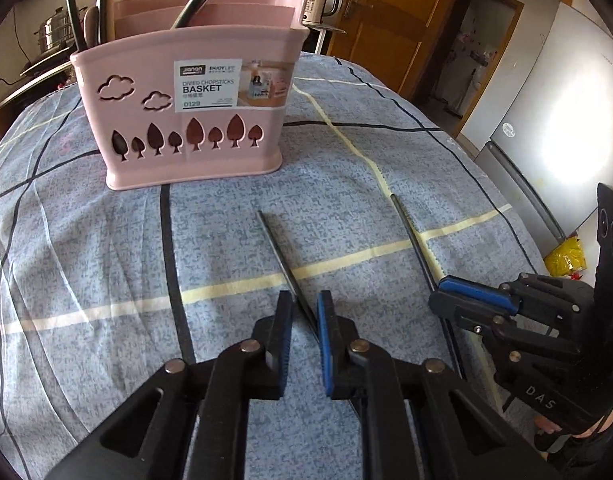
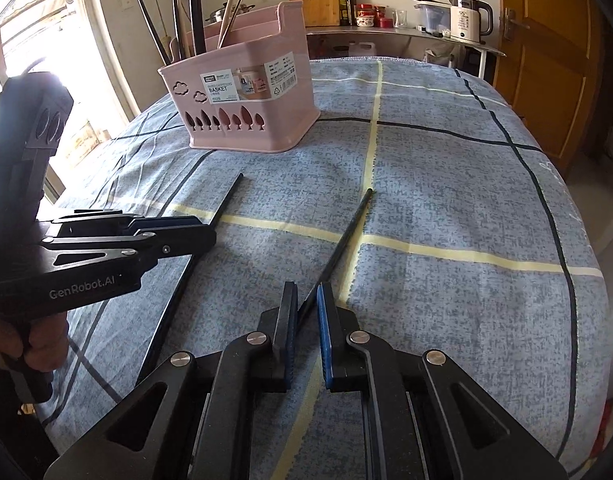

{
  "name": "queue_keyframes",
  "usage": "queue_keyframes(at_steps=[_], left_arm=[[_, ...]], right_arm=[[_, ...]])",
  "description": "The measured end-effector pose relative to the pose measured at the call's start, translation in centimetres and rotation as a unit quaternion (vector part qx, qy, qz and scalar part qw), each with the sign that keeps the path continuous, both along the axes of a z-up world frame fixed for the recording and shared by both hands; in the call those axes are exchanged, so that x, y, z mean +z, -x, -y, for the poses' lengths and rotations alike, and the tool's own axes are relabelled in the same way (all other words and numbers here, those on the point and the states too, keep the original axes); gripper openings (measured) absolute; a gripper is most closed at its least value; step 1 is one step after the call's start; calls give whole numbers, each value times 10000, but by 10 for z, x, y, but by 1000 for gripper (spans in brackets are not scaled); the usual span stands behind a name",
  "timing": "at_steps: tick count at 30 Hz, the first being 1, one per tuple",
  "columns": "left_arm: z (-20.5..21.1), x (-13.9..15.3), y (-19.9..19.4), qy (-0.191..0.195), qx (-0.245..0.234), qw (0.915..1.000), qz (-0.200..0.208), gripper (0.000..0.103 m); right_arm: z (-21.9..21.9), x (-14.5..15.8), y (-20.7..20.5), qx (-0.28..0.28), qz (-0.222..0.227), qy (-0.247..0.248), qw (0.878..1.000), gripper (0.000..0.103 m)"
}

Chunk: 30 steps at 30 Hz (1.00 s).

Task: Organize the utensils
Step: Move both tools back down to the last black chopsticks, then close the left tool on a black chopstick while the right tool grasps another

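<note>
Two black chopsticks are not yet put away, and each lies between a pair of fingers on the cloth-covered worktop (image 1: pixel 86 240). The left gripper (image 1: pixel 305 300) has its fingers drawn close around the left chopstick (image 1: pixel 282 256), whose free end runs ahead of the fingertips toward the pink basket (image 1: pixel 186 120); the right gripper (image 2: pixel 306 294) is likewise closed to a narrow gap on the right chopstick (image 2: pixel 342 236), which stretches ahead and a little right of its fingertips. Both look gripped, though a sliver of space shows beside each stick, so how firmly the pads bite is hard to judge. The basket stands well ahead of both pairs of fingers and already holds several long utensils and chopsticks upright in its compartments, so part of the sorting seems done. What is left, as I judge it, is to lift these two sticks and drop them into the basket. In the right wrist view the near end of the left chopstick is covered by the left gripper's body; the near end of each stick is hidden under its own gripper. Which compartment holds what cannot be told, since the basket's front wall blocks its inside, and the utensil tops are cut off by the frame edge.
</note>
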State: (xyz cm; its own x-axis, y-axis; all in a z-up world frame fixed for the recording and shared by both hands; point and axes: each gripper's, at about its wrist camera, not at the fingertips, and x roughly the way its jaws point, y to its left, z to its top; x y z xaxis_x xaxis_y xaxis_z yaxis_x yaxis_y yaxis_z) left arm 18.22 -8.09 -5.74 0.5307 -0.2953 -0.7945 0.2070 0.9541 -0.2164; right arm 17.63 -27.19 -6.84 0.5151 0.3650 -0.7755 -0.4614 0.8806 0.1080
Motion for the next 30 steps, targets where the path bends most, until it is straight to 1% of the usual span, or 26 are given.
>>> queue_keyframes(at_steps=[2, 5, 8, 12, 14, 17, 19, 22, 23, 26, 28, 30], left_arm=[[-6, 0, 2, 23, -37, 10000, -35, 11], [-17, 2, 7, -136, 5, 9999, -17, 11], [-31, 3, 11, -162, 68, 9998, -38, 10], [-46, 4, 10, -332, 269, 9990, -91, 11], [-49, 3, 9, -251, 292, 9991, -164, 11], [-45, 2, 8, -333, 309, 9988, -181, 12], [-41, 2, 8, -383, 335, 9986, -158, 14], [-33, 1, 8, -416, 318, 9986, -91, 15], [-30, 1, 8, -450, 314, 9985, -65, 15], [-24, 0, 4, -537, 283, 9982, -13, 13], [-27, 1, 4, -531, 264, 9982, -21, 12], [-29, 2, 0, -429, 266, 9987, -98, 11]], right_arm=[[2, 0, 0, 41, -12, -4, 10000, 10], [5, 0, -2, 29, -34, -33, 10000, 10], [8, 0, -6, -97, -83, -62, 9999, 10], [5, 2, -16, -336, -117, -17, 9994, 12], [4, 2, -21, -433, -135, 2, 9990, 13], [1, 0, -30, -554, -239, 84, 9981, 13], [-2, 1, -31, -598, -246, 117, 9978, 13], [-9, 1, -30, -585, -203, 232, 9978, 13], [-10, 1, -30, -580, -208, 240, 9978, 11], [-12, 1, -32, -550, -212, 233, 9980, 9], [-14, 1, -31, -477, -208, 219, 9984, 8], [-17, 2, -30, -401, -223, 162, 9988, 6]])
